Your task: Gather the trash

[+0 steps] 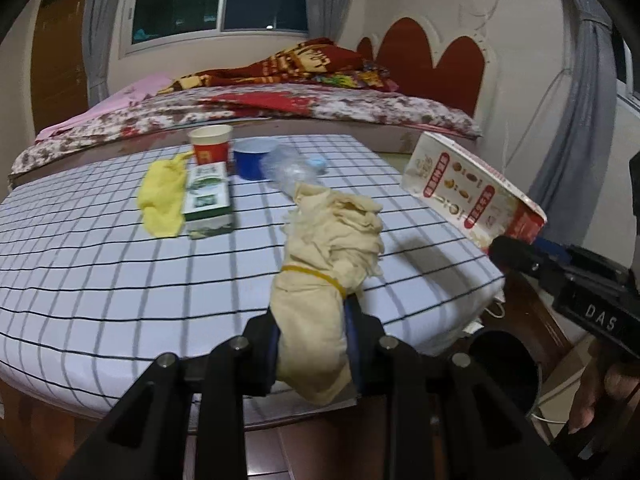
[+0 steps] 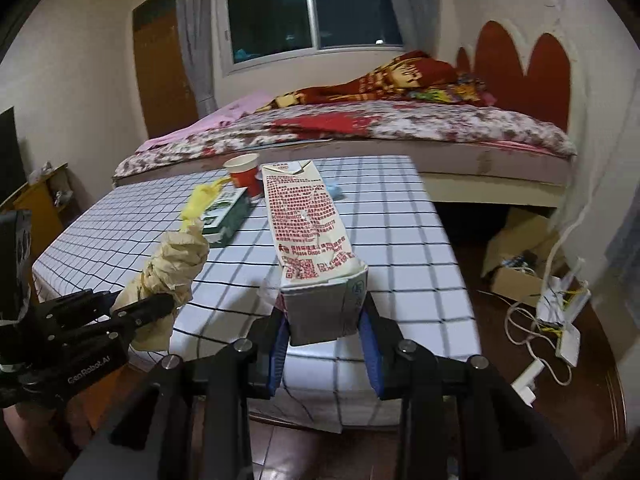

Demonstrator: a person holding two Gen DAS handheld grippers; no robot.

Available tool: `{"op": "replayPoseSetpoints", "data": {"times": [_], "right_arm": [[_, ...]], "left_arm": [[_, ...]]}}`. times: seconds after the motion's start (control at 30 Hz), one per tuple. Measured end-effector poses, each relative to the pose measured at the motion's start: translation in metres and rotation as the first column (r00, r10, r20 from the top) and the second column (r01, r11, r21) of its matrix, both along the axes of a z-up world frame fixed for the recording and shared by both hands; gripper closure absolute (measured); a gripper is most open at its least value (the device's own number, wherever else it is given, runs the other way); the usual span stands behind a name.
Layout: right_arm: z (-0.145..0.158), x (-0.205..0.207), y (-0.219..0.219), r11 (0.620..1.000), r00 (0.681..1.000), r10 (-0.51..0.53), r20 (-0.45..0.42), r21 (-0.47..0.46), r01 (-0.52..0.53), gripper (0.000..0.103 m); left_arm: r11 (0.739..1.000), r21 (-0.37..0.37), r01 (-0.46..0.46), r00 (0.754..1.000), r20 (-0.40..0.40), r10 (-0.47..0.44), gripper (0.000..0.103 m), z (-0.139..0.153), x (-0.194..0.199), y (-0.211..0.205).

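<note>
Beyond both sets of jaws lay the checked table (image 1: 120, 264), carrying a green box (image 1: 209, 200), a yellow rag (image 1: 162, 196), a red paper cup (image 1: 211, 145), a blue cup (image 1: 253, 160) and a clear plastic bottle (image 1: 290, 170). The right gripper (image 2: 325, 344) pinched the base of a milk carton (image 2: 308, 216), which pointed forward from its 2 fingers over the table's near edge. The left gripper (image 1: 314, 356) pinched a beige paper wad (image 1: 328, 264) bound with a yellow rubber band (image 1: 316, 274), upright between its jaws.
</note>
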State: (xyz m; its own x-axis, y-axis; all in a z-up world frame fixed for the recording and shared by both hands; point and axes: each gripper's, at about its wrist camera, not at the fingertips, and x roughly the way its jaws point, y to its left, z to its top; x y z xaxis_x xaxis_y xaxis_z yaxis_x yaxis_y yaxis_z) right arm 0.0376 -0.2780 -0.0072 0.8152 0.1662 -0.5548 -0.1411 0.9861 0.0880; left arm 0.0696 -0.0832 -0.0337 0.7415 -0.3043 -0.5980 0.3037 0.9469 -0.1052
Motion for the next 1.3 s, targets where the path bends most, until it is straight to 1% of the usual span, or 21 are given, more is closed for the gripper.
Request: {"op": "replayPoseSetpoints", "data": {"times": [0.23,0.4,0.53,0.7,0.83,1.0,1.3], "right_arm": [[-0.002,-0.032,-0.040,0.996,0.996,-0.089,-0.001,0.003,0.089,0.068],[-0.008,-0.050,-0.071,0.987,0.987,-0.163,-0.012,0.009,0.163,0.068],[-0.013,-0.062,-0.091,0.978,0.978,-0.208,-0.024,0.005,0.208,0.068],[-0.020,-0.079,-0.113,0.968,0.967,-0.251,-0.042,0.008,0.252,0.068],[-0.026,-0.096,-0.129,0.956,0.955,-0.291,-0.052,0.002,0.292,0.068],[-0.038,-0.116,-0.155,0.938,0.935,-0.346,-0.082,-0.006,0.346,0.068],[-0.048,-0.140,-0.182,0.916,0.911,-0.400,-0.101,-0.020,0.400,0.068]], "left_arm": [[0.996,0.011,0.092,0.996,-0.011,-0.092,0.074,-0.003,-0.009,-0.043],[0.986,0.019,0.168,0.986,-0.007,-0.168,0.074,-0.001,-0.015,-0.076],[0.977,0.020,0.213,0.977,-0.008,-0.213,0.074,-0.002,-0.022,-0.098],[0.962,0.026,0.270,0.963,-0.025,-0.270,0.074,-0.007,-0.029,-0.120],[0.945,0.040,0.324,0.946,-0.037,-0.322,0.074,-0.012,-0.036,-0.139],[0.930,0.046,0.363,0.931,-0.052,-0.361,0.074,-0.018,-0.042,-0.158],[0.902,0.057,0.429,0.903,-0.063,-0.425,0.074,-0.031,-0.049,-0.190]]}}
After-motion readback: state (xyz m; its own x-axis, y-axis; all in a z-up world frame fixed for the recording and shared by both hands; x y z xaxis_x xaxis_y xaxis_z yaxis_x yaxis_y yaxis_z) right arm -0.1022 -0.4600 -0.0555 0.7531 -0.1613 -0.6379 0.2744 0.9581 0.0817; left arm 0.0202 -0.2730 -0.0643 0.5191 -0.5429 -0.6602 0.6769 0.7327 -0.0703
